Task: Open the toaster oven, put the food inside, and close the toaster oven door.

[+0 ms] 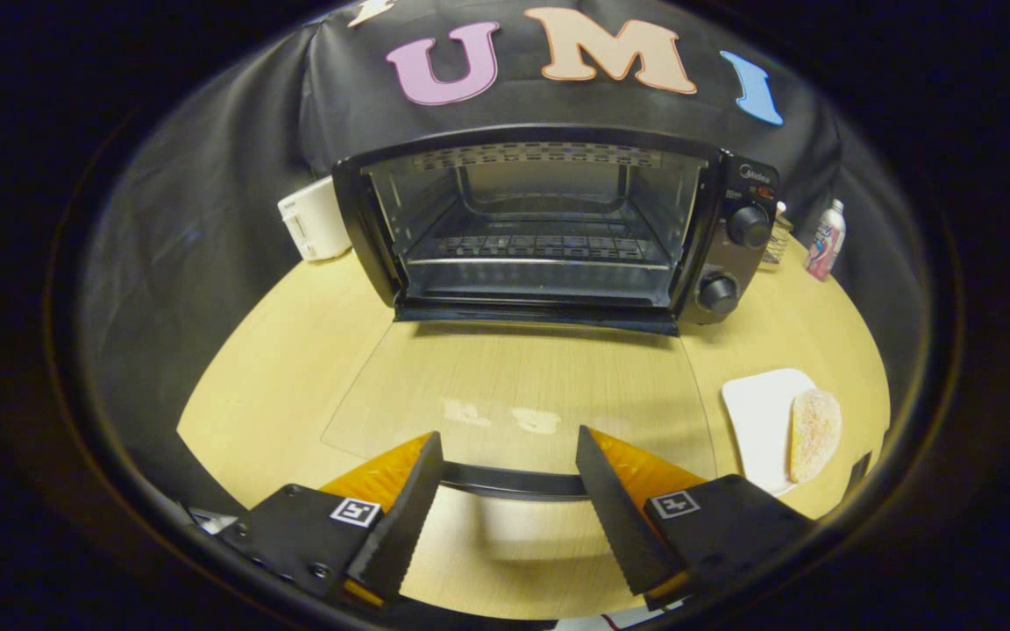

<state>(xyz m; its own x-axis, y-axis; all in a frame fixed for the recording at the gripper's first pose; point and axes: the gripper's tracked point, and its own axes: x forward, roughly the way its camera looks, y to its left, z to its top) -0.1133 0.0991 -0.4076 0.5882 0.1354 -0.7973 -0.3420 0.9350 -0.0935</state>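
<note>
The black two-finger gripper with orange side panels hangs over the round, pale wooden table with its serrated fingers spread wide apart and nothing between the pads. The long black handle bar of the oven door runs across the gap just behind the fingertips; neither finger presses on it as far as the view shows, so the tool is released.

The black toaster oven with a metal-lined cavity stands at the far side of the table, well beyond the fingers. Its clear glass door is folded all the way down and lies flat, level with the tabletop, reaching from the oven's lower edge to the handle bar near the fingers. Inside the cavity a wire rack sits across the middle. Two round black knobs are stacked on the oven's right panel.

The food, a pale, sugar-dusted oval pastry, lies on the right part of a white rectangular plate, on the table to the right of the open door and just ahead of the right finger. It looks like a doughnut or flat bun, though the curved edge of the view blurs it.

A white boxy appliance stands left of the oven, and a small bottle with a coloured label stands to its right.
</note>
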